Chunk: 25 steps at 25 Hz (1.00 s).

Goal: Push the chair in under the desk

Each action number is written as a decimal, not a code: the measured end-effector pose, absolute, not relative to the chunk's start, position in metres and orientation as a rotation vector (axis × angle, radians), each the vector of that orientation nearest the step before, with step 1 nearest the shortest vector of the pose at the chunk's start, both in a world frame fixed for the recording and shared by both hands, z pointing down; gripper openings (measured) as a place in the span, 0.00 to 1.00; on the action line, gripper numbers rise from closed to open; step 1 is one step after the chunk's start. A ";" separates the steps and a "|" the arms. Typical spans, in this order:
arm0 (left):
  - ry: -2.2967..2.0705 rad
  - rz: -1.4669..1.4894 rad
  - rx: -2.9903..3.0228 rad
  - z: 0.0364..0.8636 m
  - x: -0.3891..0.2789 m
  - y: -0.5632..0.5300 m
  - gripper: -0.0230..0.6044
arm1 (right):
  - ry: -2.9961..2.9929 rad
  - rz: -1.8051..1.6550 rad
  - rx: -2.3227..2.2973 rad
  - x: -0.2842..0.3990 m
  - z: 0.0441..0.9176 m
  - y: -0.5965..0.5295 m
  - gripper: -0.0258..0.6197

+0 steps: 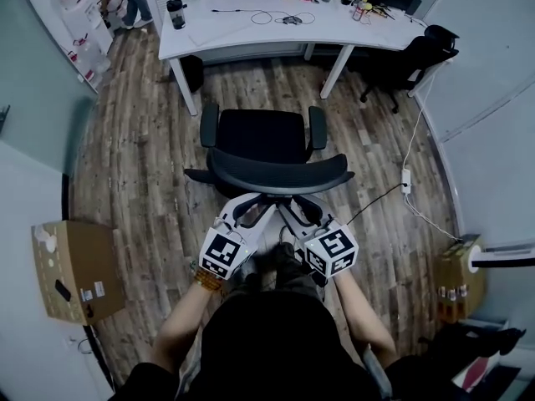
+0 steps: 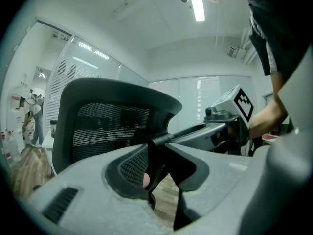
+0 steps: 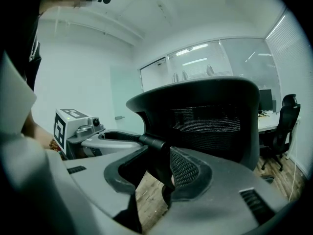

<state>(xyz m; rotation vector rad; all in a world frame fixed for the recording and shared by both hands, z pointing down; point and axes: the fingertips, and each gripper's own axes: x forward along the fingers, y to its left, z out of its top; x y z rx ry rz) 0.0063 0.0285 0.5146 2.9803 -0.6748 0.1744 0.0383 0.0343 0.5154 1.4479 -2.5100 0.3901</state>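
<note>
A black mesh office chair [image 1: 259,140] stands on the wood floor, its seat facing the white desk [image 1: 251,33] and a gap of floor between them. Its curved backrest [image 1: 280,178] is nearest me. Both grippers reach in just below that backrest from behind. My left gripper [image 1: 253,210] [image 2: 159,160] is shut on the chair's black back support post [image 2: 155,153]. My right gripper [image 1: 303,211] [image 3: 156,168] is shut on the same post [image 3: 155,155] from the other side. Each gripper's marker cube shows in the other's view.
A second black chair [image 1: 410,57] stands at the desk's right end and a dark bin [image 1: 192,72] by its left leg. A cable and power strip [image 1: 405,178] lie on the floor to the right. Cardboard boxes stand at left [image 1: 75,270] and right [image 1: 456,278].
</note>
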 end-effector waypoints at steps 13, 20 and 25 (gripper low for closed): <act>-0.724 0.209 2.957 0.511 0.032 -0.019 0.20 | -2.531 0.396 1.411 0.062 0.517 -0.013 0.23; -0.751 0.232 2.945 0.514 0.038 -0.043 0.20 | -2.546 0.396 1.388 0.070 0.518 -0.037 0.23; -0.765 0.242 2.936 0.517 0.051 -0.061 0.20 | -2.553 0.405 1.363 0.082 0.518 -0.057 0.23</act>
